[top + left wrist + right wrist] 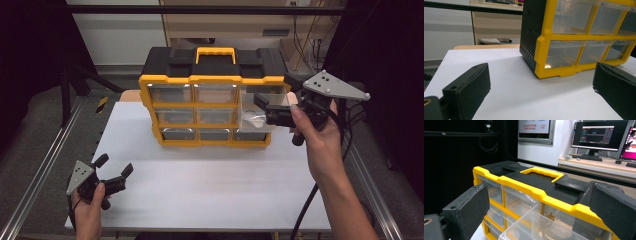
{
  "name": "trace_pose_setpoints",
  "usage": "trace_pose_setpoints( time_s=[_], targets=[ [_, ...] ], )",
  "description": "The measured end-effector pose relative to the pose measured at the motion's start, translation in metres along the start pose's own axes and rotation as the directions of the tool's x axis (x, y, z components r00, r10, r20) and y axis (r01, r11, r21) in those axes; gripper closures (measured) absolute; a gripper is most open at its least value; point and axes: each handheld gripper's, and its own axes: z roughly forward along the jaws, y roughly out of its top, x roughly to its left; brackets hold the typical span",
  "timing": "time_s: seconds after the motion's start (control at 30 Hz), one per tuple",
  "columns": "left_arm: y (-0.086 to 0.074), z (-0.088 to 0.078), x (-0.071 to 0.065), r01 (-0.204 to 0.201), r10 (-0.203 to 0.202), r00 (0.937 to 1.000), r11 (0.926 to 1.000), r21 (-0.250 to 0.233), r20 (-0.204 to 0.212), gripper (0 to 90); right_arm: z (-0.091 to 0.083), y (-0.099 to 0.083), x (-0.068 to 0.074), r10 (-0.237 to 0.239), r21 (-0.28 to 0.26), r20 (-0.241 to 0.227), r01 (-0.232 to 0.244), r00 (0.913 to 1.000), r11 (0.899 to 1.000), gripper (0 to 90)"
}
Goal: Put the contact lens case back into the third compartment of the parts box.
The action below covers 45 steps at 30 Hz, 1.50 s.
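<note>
Clear drawer (253,116) half out of yellow organizer (212,80), right gripper (265,107) and left gripper (114,167) jaws wide.

No lettering can be read on the yellow-and-black drawer cabinet (212,100). In the right gripper view, a wall sign (534,126) and two monitors (599,135) carry text too small to make out.

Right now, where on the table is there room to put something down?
The widest bare patch of the white table lies in front of the yellow drawer cabinet, between the left gripper and the person's right forearm. A narrower strip runs left of the cabinet. It is crowded at the cabinet's right, where a clear drawer sticks out by the right gripper.
</note>
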Motion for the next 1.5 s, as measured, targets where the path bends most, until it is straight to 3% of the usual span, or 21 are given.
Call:
trace_pose_setpoints(
  time_s=[0.37, 0.73, 0.93, 1.1, 1.2, 1.5],
  targets=[
    [0.001, 0.0, -0.003, -0.015, 0.015, 0.9999, 0.9999, 0.001, -0.004, 1.1, -0.015, -0.018, 0.007, 0.002, 0.014, -0.025, -0.002, 0.9997, 1.0, 3.1],
    [0.002, -0.002, -0.005, -0.015, 0.015, 0.9999, 0.9999, -0.004, 0.006, 1.2, -0.03, -0.029, 0.008, 0.021, -0.01, -0.022, -0.022, 0.9995, 1.0, 2.8],
    [0.002, -0.008, -0.006, -0.016, 0.016, 0.9998, 0.9999, -0.007, 0.012, 1.2, -0.039, -0.036, 0.007, 0.033, -0.013, -0.019, -0.033, 0.9993, 0.999, 2.9],
    [-0.004, -0.019, -0.006, 0.01, -0.01, 0.9999, 1.0, 0.001, 0.013, 1.3, -0.046, -0.041, 0.004, 0.038, -0.015, -0.018, -0.038, 0.9991, 0.999, 3.1],
    [0.0, -0.025, -0.006, -0.004, 0.005, 0.9999, 0.9997, -0.022, 0.013, 1.2, -0.05, -0.044, 0.003, 0.045, -0.021, -0.015, -0.045, 0.9989, 0.999, 3.2],
    [-0.003, -0.023, -0.007, -0.012, 0.012, 0.9997, 0.9999, -0.008, 0.021, 1.1, -0.057, -0.069, 0.004, 0.037, 0.003, -0.005, -0.037, 0.9993, 0.999, 3.2]
  ],
)
